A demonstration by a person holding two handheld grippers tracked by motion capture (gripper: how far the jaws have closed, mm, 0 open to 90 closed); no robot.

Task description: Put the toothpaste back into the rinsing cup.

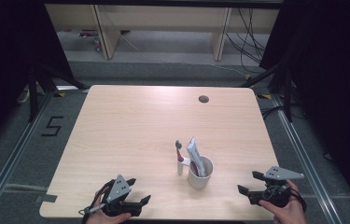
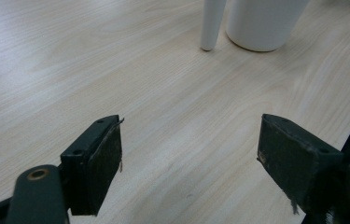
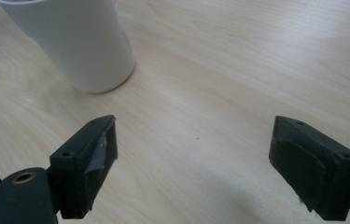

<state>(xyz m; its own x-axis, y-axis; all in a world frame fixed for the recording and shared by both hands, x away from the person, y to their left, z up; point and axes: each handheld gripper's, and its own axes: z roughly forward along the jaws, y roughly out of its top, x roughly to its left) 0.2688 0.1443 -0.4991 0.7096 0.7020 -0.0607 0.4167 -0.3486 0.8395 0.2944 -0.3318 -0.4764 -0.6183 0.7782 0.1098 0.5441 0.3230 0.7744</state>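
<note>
A white cup stands upright on the wooden table, toward the near edge and somewhat right of its middle; a tube of toothpaste stands in the cup, leaning toward the far-left side of its rim; a toothbrush with a white handle and a dark head stands upright just beside the cup on its left, close against the wall, though whether it touches cannot be told. A small round hole sits near the far edge of the table, right of centre.

The left gripper rests at the near edge, left of the cup and well apart from it; its jaws are spread wide with only bare table between them; in the left gripper view the cup and the toothbrush handle stand ahead of it. The right gripper sits at the near-right corner, near the cup but clear of it; its jaws are likewise spread wide and hold nothing; in the right gripper view the cup stands ahead on the left, beyond the left jaw.
</note>
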